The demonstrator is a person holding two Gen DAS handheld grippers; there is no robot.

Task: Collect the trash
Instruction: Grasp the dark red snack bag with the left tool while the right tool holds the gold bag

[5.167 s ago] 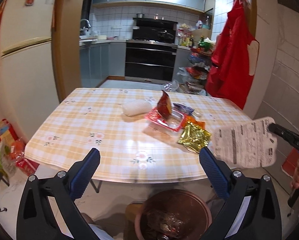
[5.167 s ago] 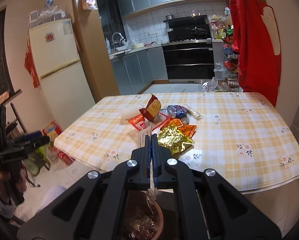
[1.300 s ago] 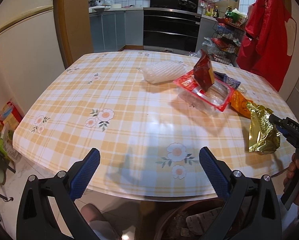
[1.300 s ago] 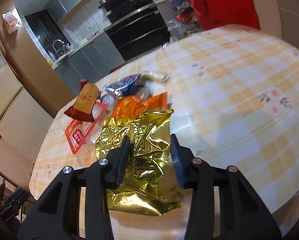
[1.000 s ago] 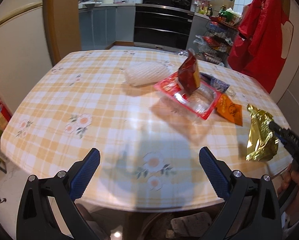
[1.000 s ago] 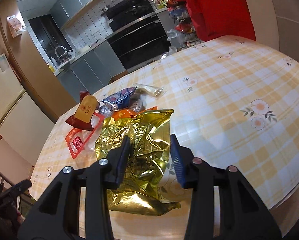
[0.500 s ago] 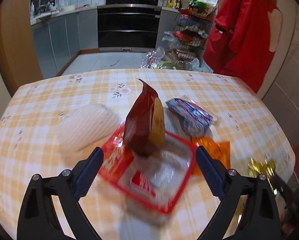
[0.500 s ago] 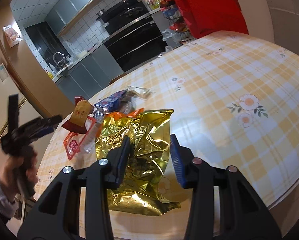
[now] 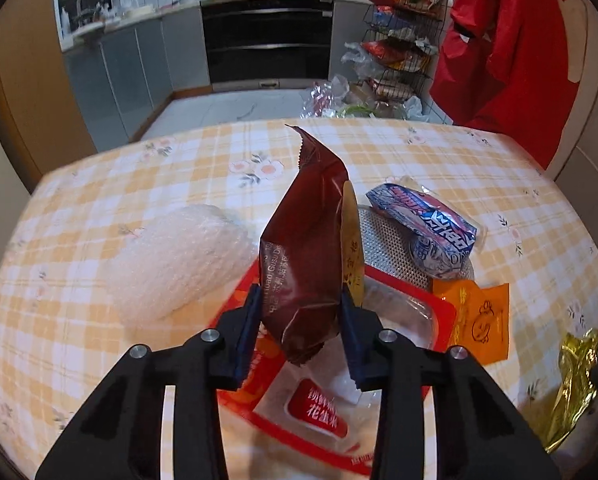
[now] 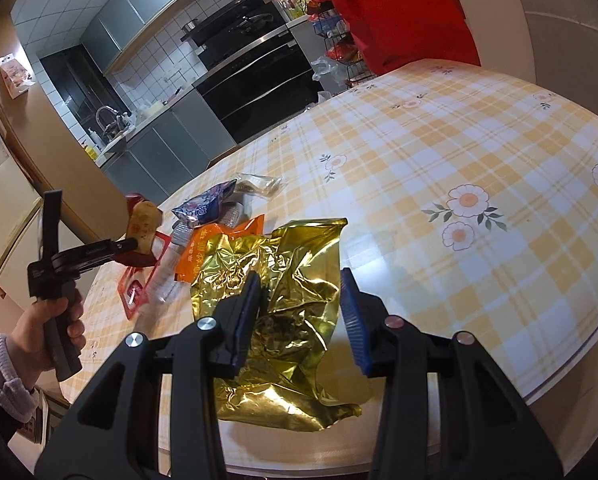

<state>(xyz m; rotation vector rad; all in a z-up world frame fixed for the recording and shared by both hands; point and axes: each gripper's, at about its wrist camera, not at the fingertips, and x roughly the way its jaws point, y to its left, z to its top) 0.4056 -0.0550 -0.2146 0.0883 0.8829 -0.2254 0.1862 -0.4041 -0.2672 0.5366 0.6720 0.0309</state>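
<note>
My left gripper [image 9: 301, 320] is closed onto the sides of a dark red snack bag [image 9: 307, 256] that stands upright in a red-rimmed clear tray [image 9: 323, 412]; its blue pads touch both sides. My right gripper [image 10: 301, 316] holds a crumpled gold foil wrapper [image 10: 275, 280] between its half-closed pads, near the table's front edge. The gold wrapper also shows in the left wrist view [image 9: 575, 376]. A blue and white wrapper [image 9: 427, 224], an orange sachet [image 9: 479, 316] and a bubble wrap bundle [image 9: 179, 256] lie on the yellow checked table [image 10: 479, 152].
A silver mesh pack [image 9: 383, 244] lies under the blue wrapper. A small clear wrapper [image 10: 259, 184] lies farther back on the table. A red apron [image 9: 511, 52] hangs on the right wall. A wire rack with bags [image 9: 395, 52] stands beyond the table.
My left gripper has moved forward over the table and closed on the dark red bag. My right gripper keeps the gold wrapper with little movement.
</note>
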